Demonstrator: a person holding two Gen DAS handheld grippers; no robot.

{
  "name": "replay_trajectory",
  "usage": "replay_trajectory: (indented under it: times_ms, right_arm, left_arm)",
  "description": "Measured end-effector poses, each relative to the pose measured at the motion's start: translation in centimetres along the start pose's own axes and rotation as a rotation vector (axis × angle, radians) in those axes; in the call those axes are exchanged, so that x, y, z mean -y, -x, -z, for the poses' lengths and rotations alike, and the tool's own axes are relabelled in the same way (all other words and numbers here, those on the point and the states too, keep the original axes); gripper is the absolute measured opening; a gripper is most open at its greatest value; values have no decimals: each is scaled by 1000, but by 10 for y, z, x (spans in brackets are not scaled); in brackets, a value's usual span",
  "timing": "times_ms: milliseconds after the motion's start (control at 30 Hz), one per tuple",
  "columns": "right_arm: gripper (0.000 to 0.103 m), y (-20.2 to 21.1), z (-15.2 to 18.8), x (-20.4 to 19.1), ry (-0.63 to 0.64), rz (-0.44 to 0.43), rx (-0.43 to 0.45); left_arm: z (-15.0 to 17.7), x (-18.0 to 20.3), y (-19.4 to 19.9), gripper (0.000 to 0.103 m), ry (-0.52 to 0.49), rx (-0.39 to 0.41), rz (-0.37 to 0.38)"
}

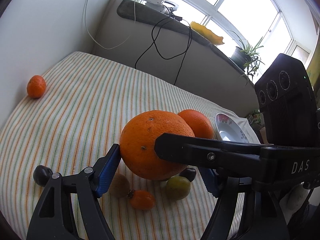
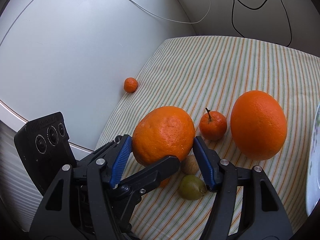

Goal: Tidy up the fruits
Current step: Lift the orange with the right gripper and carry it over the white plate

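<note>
A large orange [image 1: 144, 140] [image 2: 164, 132] sits between the blue pads of both grippers. My left gripper [image 1: 157, 152] presses one pad on its left side; the other pad is partly hidden behind the right gripper's black finger [image 1: 180, 150]. My right gripper [image 2: 162, 139] touches the orange on both flanks, and a left finger [image 2: 160, 166] crosses below it. A second big orange [image 2: 258, 126] [image 1: 198, 124] lies beside it on the striped cloth [image 2: 220, 64]. A stemmed mandarin [image 2: 213, 125], a brown kiwi [image 2: 190, 165] and a green fruit [image 2: 192, 188] lie close by.
A lone small mandarin [image 1: 36, 86] [image 2: 130, 84] rests far left by the white wall. A flowered white plate [image 1: 230, 128] [image 2: 314, 160] stands at the right. Two dark small fruits [image 1: 41, 175] lie near my left fingers. Cables hang behind the cloth.
</note>
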State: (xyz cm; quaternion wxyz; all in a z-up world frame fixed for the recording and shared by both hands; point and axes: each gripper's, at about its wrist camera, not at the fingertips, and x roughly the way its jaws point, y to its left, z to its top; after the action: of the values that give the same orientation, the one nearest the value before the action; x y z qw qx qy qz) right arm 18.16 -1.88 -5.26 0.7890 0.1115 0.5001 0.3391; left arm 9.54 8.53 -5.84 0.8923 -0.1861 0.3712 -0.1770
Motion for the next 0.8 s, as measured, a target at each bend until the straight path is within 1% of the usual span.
replay_trajectory:
  times_ms: [367,800]
  right_arm:
    - [66,44,8,8,0,6,56]
    - [66,99,22,39,-44,39,118]
  left_arm:
    - [-6,38,-1,74,-58,15,19]
    - [-10,87,-29,74,-120,-4,71]
